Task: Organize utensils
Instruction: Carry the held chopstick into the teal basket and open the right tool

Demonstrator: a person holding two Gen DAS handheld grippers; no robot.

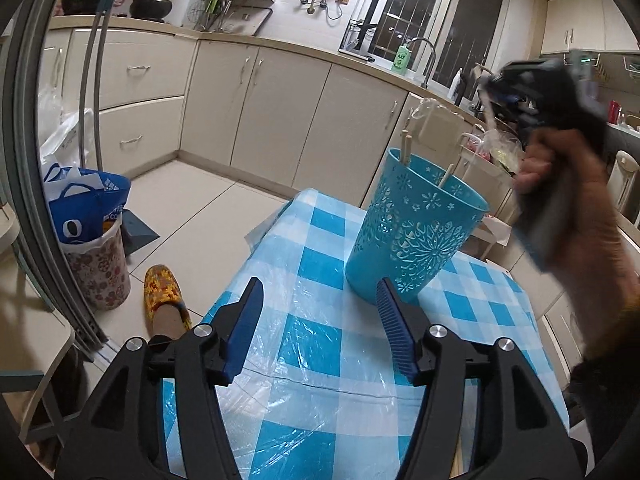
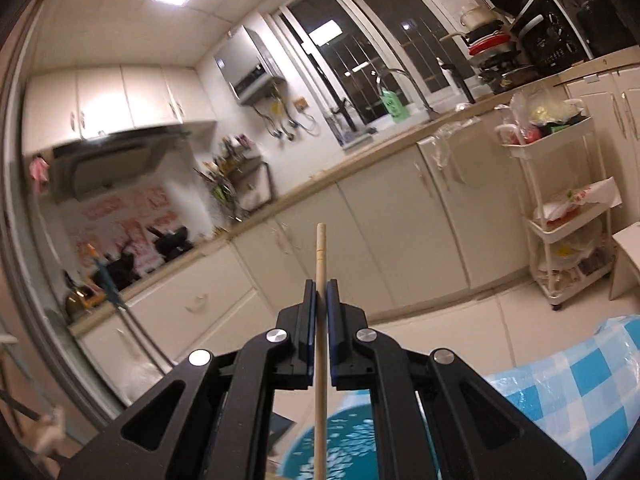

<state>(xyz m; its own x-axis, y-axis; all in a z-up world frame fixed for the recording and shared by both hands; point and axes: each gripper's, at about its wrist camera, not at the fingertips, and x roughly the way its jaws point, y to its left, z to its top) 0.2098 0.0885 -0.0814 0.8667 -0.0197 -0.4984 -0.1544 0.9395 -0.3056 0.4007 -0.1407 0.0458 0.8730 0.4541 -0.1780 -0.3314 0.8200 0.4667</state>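
Note:
A blue cut-out utensil holder stands on the table with the blue-and-white checked cloth. Two wooden chopsticks lean inside it, their tops above the rim. My left gripper is open just in front of the holder's base, with nothing between its blue pads. A hand holds the blurred right gripper high at the right of the holder. In the right wrist view my right gripper is shut on an upright wooden chopstick, and the holder lies blurred below it.
Left of the table, on the tiled floor, stand a flowered bin with a blue bag and a yellow slipper. Cream cabinets line the walls. A white trolley stands by the counter.

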